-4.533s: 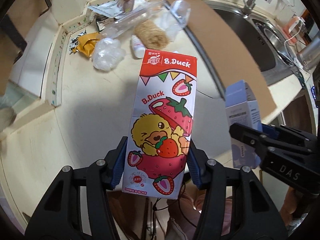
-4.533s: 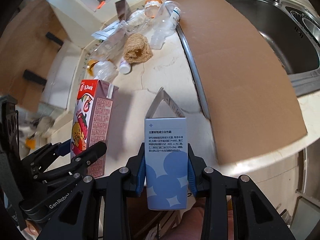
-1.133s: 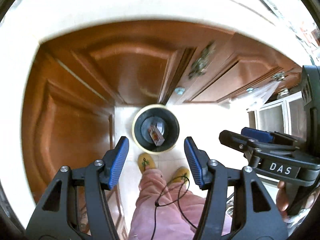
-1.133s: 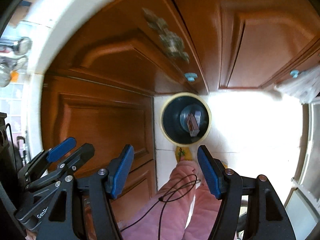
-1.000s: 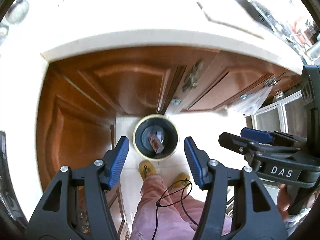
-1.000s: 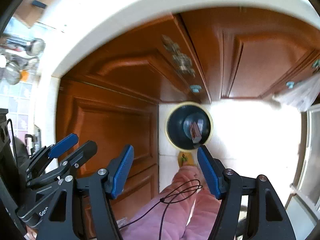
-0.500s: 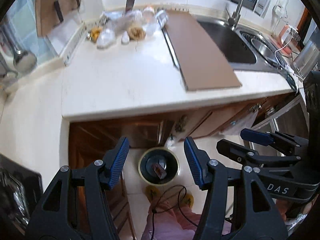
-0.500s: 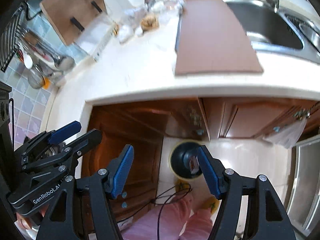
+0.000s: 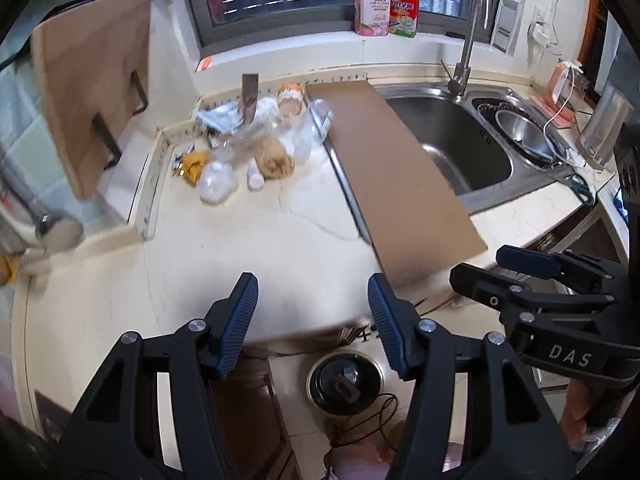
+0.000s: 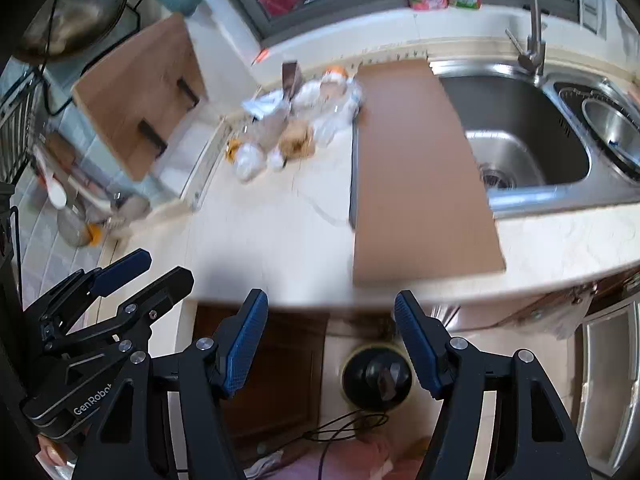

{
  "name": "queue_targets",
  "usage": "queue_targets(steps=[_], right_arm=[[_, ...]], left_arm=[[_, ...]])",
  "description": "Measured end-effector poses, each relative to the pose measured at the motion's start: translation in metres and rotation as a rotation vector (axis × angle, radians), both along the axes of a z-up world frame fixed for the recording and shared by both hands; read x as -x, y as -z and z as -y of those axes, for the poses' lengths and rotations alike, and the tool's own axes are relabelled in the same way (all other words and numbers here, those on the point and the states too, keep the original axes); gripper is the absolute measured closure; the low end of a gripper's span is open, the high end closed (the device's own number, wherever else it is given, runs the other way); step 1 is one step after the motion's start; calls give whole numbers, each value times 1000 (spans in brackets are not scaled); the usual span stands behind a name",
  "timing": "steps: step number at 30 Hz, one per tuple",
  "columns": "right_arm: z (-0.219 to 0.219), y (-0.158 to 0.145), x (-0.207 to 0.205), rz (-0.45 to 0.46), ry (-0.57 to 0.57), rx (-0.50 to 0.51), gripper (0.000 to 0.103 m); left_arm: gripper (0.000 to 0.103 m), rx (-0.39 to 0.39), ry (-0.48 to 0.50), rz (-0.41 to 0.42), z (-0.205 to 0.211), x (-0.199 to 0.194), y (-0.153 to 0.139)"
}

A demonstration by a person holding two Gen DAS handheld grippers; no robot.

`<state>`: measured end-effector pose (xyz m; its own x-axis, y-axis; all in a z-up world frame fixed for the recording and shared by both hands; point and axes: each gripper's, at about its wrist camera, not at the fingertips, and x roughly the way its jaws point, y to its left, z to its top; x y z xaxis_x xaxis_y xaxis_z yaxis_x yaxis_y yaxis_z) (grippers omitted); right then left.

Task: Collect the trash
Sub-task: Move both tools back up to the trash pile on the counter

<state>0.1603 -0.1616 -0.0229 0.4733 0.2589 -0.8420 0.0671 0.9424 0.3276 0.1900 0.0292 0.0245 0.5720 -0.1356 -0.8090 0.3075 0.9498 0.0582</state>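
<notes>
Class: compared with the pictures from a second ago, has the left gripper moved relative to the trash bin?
Yes. The left gripper has risen away from the trash bin, which now looks smaller.

A heap of trash lies at the back of the countertop, at about 11 o'clock from the left gripper. A flat board lies just to its right, at 1 o'clock, overlapping the sink at 2 o'clock. A cutting board stands at 10 o'clock. On the floor below the counter edge, at 6 o'clock, a bin holds cartons. The right gripper hangs beside the left.
</notes>
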Motion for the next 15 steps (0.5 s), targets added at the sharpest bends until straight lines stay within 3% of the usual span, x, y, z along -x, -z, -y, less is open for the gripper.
queue_targets(steps=[8, 15], right_arm=[[9, -19, -57, 32, 114, 3, 36], [27, -20, -114, 24, 145, -25, 36]], left_arm=[[48, -63, 50, 41, -6, -59, -11], [48, -84, 19, 23, -12, -116, -7]])
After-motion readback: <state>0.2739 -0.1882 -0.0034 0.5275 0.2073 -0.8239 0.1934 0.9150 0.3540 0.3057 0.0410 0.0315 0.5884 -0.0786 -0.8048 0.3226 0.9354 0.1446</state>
